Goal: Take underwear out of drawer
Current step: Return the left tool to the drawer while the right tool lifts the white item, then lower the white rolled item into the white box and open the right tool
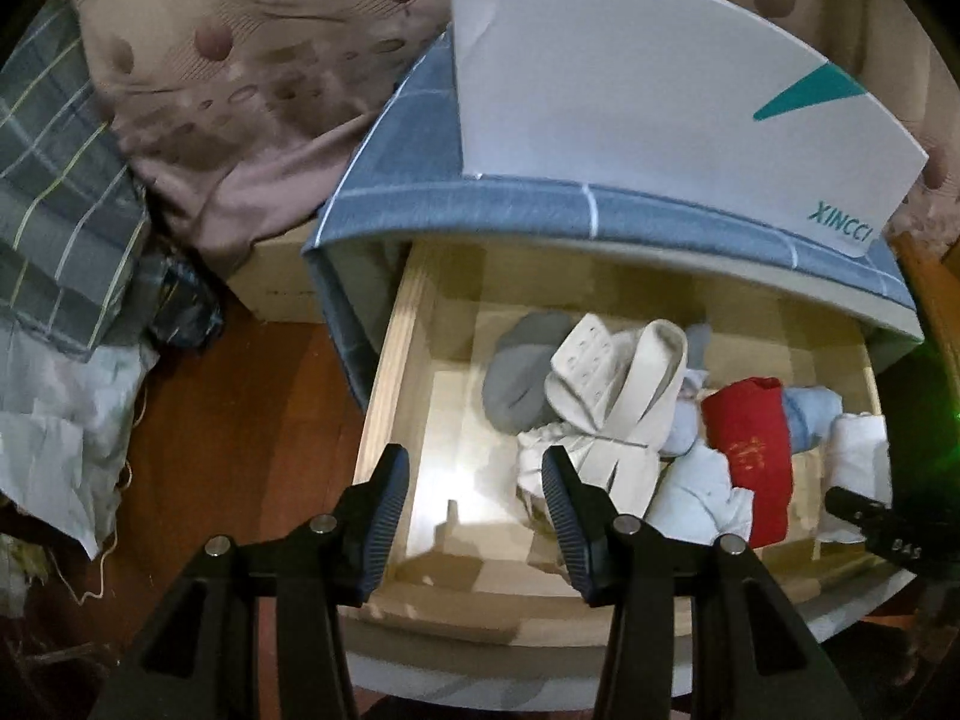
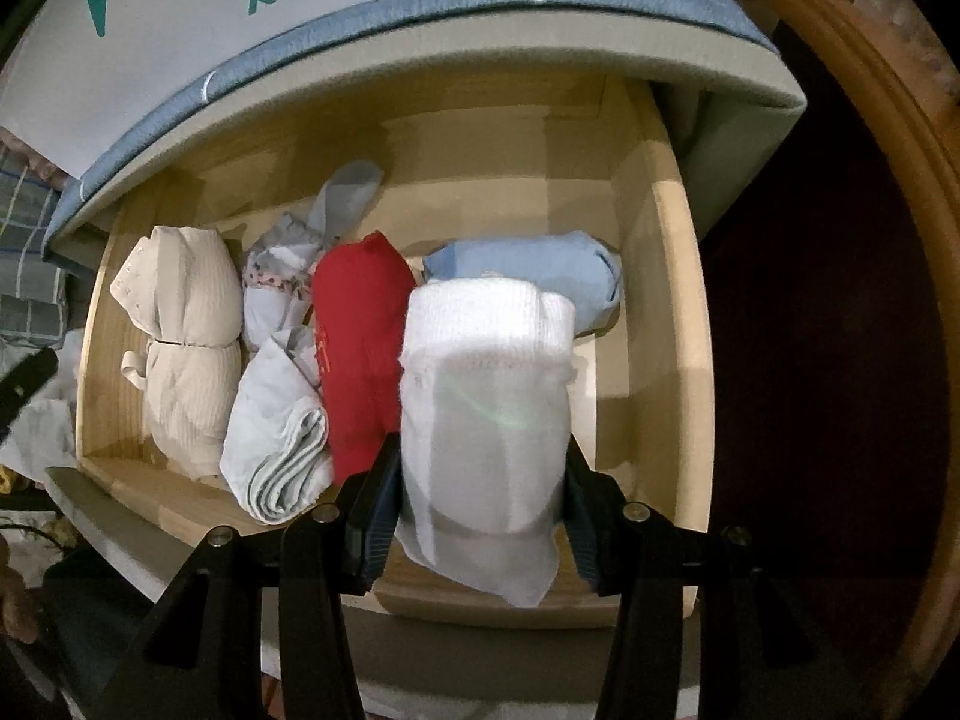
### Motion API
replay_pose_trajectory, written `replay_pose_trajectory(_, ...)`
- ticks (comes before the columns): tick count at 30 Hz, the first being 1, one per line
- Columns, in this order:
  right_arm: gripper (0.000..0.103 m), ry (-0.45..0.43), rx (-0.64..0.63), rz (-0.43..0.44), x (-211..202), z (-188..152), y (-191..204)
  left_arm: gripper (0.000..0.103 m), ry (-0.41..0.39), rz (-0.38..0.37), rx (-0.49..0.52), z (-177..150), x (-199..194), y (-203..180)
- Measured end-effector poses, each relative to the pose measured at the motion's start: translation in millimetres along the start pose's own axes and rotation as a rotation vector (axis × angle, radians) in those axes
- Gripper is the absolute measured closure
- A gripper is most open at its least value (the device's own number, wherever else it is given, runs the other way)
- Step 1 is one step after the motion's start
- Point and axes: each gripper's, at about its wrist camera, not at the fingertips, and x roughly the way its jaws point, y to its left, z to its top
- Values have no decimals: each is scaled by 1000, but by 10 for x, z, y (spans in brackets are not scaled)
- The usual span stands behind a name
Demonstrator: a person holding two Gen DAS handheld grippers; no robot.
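The wooden drawer (image 1: 384, 396) (image 2: 648, 300) stands pulled out, with several folded garments in it. My right gripper (image 2: 483, 450) is shut on a white ribbed roll of underwear (image 2: 486, 390) at the drawer's front right, lifted slightly. To its left lie a red garment (image 2: 360, 330), a pale folded one (image 2: 276, 432) and a cream ribbed one (image 2: 186, 330); a light blue roll (image 2: 528, 270) lies behind. My left gripper (image 1: 474, 462) hangs open over the drawer's bare left floor, its right finger close to the cream garment (image 1: 612, 396). Nothing is between its fingers.
A white shoe box (image 1: 630, 90) sits on the blue checked cloth (image 1: 540, 204) covering the cabinet top. A grey garment (image 1: 516, 384) lies at the drawer's back. Left of the cabinet are a brown floor (image 1: 240, 420), a cardboard box (image 1: 276, 282) and heaped bedding (image 1: 60, 210).
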Motion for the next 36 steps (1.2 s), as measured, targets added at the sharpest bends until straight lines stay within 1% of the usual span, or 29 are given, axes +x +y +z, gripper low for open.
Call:
replay_pose_trajectory(3, 57, -8, 1, -4, -16, -9, -3, 56, 9, 22, 8, -37, 31, -1)
replay_pose_trajectory(6, 57, -22, -3, -12, -54, -23, -24, 56, -37, 49, 0, -60, -10, -1)
replay_pose_trajectory(9, 57, -37, -7, -17, -93, -48, -40, 56, -61, 62, -2, -71, -46, -6)
replay_pose_trajectory(12, 57, -54, -4, -10, -140, -58, -43, 56, -67, 59, -5, -69, -51, 17)
replay_pose_trajectory(18, 57, -88, 3, 11, -227, -27, -44, 56, -83, 53, -56, -53, -64, 112)
replay_pose_trajectory(22, 57, -113, -3, 23, -394, 22, -47, 56, -79, 49, -85, -45, -55, 179)
replay_pose_trajectory(25, 57, -145, -18, 26, -582, 111, -18, 56, -77, 43, -94, -40, -56, 195)
replay_pose_trajectory(31, 57, -237, -69, 20, -1157, 340, 62, 56, -76, 39, -95, -41, -55, 185)
replay_pose_trajectory(33, 57, -278, -81, 26, -1401, 451, 102, 56, -76, 39, -96, -39, -52, 187)
replay_pose_trajectory(36, 57, -319, -100, 36, -1647, 677, 207, 56, -76, 35, -100, -37, -51, 191)
